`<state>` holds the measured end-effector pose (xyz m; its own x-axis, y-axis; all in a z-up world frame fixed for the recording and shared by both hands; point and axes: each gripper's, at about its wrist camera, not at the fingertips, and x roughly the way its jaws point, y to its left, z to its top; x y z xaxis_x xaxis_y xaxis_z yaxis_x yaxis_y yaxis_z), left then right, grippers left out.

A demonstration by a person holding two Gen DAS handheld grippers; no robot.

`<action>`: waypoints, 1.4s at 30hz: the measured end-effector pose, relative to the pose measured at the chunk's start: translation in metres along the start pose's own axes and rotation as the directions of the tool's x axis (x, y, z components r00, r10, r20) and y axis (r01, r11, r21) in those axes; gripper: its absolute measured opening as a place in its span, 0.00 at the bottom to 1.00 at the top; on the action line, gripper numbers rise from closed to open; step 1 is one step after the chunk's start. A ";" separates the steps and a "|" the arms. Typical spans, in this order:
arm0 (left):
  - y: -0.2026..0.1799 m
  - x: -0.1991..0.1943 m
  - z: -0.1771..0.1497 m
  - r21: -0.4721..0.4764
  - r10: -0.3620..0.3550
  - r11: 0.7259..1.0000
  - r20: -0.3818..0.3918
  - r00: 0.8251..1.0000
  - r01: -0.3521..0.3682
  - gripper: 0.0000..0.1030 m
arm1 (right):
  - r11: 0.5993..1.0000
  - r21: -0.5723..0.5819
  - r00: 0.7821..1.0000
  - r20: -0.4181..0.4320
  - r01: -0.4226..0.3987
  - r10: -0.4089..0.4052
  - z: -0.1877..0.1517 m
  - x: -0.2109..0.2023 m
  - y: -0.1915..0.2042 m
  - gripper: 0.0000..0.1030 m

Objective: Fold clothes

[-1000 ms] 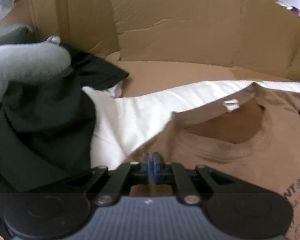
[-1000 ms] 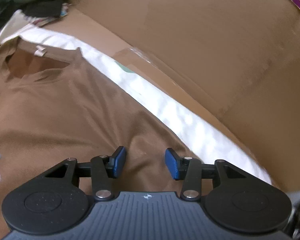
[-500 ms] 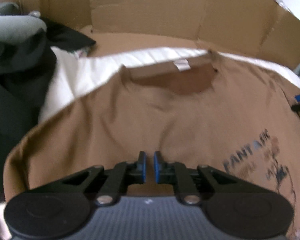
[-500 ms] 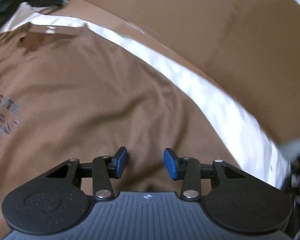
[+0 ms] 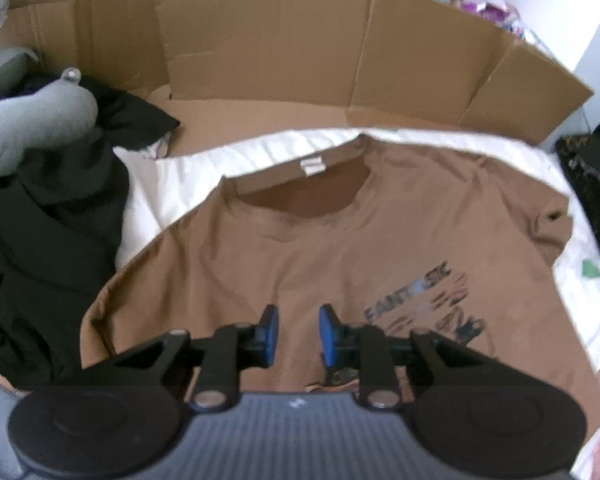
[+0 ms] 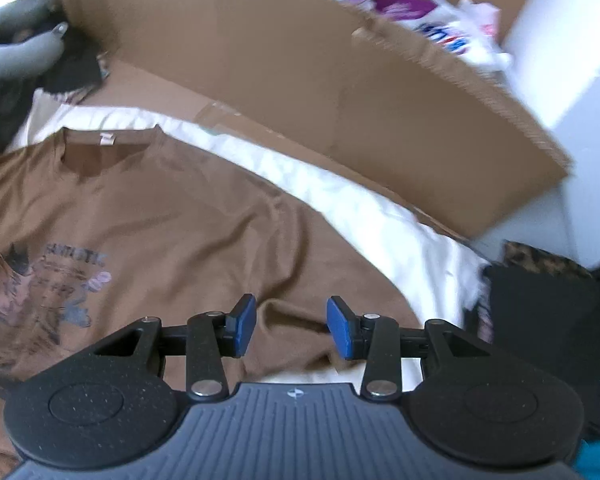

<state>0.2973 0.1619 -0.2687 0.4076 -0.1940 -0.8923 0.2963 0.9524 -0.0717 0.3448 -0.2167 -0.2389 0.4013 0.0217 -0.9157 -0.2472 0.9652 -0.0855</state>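
The left gripper (image 5: 294,330) is opening, nothing between its pads; the right gripper (image 6: 290,326) hangs released and empty. Below both, the brown T-shirt (image 5: 340,248) lies spread flat, print up, on a white sheet (image 6: 380,216) beside cardboard (image 5: 268,52).

The brown T-shirt (image 5: 340,248) carries a chest print (image 5: 424,308) whose top line is a word in dark capitals. In the left wrist view it reads roughly "FANTASTIC", though the middle letters are washed out. In the right wrist view the same print (image 6: 60,280) shows "…ANTASTIC" above blurred smaller lines and a cartoon figure; those smaller lines cannot be read. A white neck label (image 5: 312,166) sits inside the back of the collar, but any writing on it is too small to make out. Behind the cardboard wall (image 6: 340,80), a white package (image 6: 452,36) bears blue and red lettering, too blurred to read.
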 end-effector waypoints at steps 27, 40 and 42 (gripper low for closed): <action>-0.194 0.007 0.181 0.112 0.074 0.991 0.019 0.997 -0.076 0.37 | 0.892 0.353 0.949 0.240 -0.283 0.206 -0.065 -0.074 -0.056 0.48; -0.252 0.115 0.195 0.096 0.039 0.995 -0.049 0.998 -0.034 0.36 | 0.856 0.428 0.948 0.250 -0.290 0.196 -0.114 0.028 -0.054 0.48; -0.260 0.126 0.194 0.109 0.016 0.994 -0.056 0.998 -0.010 0.36 | 0.837 0.459 0.944 0.271 -0.299 0.189 -0.122 0.041 -0.056 0.48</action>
<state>0.4391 -0.1562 -0.2762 0.3635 -0.1653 -0.9168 0.3842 0.9231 -0.0141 0.2678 -0.3015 -0.3198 0.5708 0.2734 -0.7743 0.0776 0.9207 0.3824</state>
